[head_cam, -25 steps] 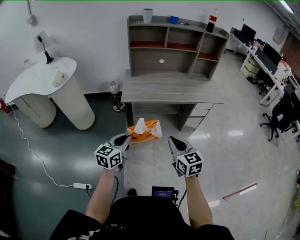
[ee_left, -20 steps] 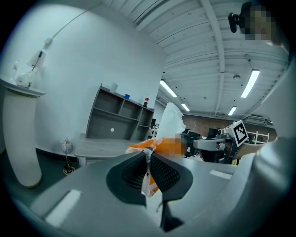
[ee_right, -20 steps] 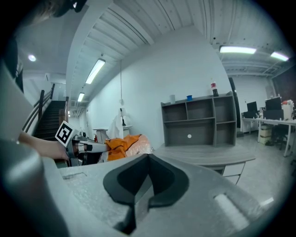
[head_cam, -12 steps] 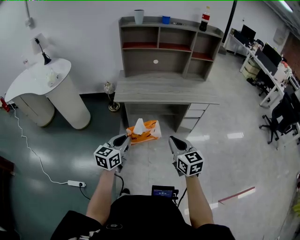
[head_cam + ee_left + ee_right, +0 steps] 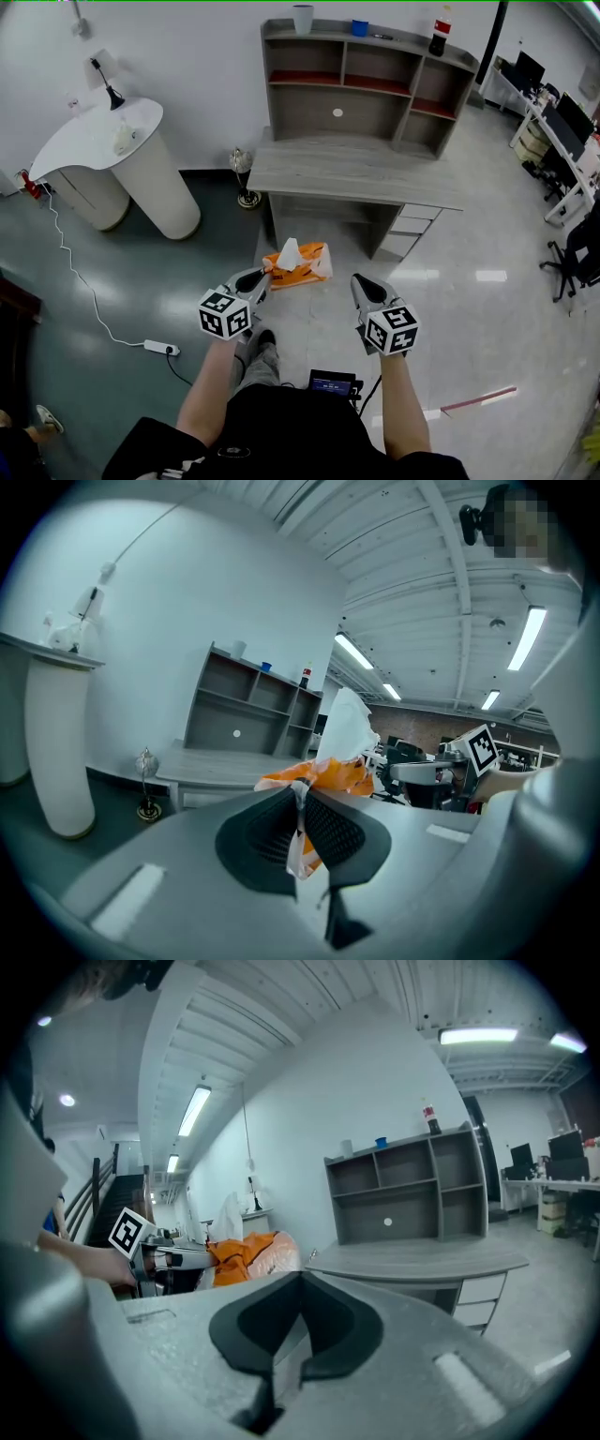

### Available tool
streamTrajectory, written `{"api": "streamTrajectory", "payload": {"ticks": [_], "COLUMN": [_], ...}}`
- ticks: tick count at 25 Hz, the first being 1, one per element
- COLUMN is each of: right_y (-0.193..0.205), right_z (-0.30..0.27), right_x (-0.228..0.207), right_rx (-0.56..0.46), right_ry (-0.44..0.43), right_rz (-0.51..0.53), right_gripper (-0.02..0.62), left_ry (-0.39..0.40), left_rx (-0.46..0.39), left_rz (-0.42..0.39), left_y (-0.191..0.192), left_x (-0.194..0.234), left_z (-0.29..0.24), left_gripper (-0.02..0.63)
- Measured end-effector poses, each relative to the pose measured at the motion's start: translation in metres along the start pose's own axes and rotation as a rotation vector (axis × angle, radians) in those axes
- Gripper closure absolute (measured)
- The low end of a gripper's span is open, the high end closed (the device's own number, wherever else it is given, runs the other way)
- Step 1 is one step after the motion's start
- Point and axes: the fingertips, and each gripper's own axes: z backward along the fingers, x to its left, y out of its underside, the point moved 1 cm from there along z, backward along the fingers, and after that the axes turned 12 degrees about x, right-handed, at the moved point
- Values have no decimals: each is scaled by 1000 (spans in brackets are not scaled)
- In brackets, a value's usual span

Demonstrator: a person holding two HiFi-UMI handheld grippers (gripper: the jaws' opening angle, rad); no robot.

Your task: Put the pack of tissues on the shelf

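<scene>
The desk (image 5: 356,173) stands before the shelf unit (image 5: 370,89); you can pass above it. A grey cup (image 5: 302,18), blue cup (image 5: 360,27) and bottle (image 5: 437,42) occupy its top.

In the left gripper view the left gripper (image 5: 300,803) hides the lower part of the pack of tissues (image 5: 330,772). Only a thin strip of wrapper shows, pinched between its closed jaws. In the right gripper view the right gripper (image 5: 298,1290) covers the pack's underside, off to its left. Far ahead of both grippers, the blue thing (image 5: 360,27) on top of the shelf (image 5: 394,117) and the pale round spot (image 5: 337,112) on its back panel are too small to identify. Right of the right gripper, a chair (image 5: 579,253) is cut off by the picture's edge.
</scene>
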Motion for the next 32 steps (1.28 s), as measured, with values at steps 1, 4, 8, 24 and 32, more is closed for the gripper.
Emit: {"api": "streamTrajectory", "payload": {"ticks": [1,4,8,24,32], "right_y": [-1,-2,-16,-96,-120], "right_z": [-5,-22,-49,-184,-228], "right_x": [-2,-5,-10,-31,-28], "right_rx": [2,12,19,21,12], "right_ry": [0,0,24,129,159], "right_rz": [-3,-4,-3,-52,-68], "right_gripper": [597,597,597,597,597], "left_ry": [1,6,31,161,186], "left_rx": [1,5,11,48,52], "left_rz": [0,1,9,-46,-50], "left_y": [-1,-3,-11,-82,-102], "left_x": [4,19,50,179,228], "left_z": [-3,-12,-28,-89,-101], "left_gripper": [594,594,594,594,594]}}
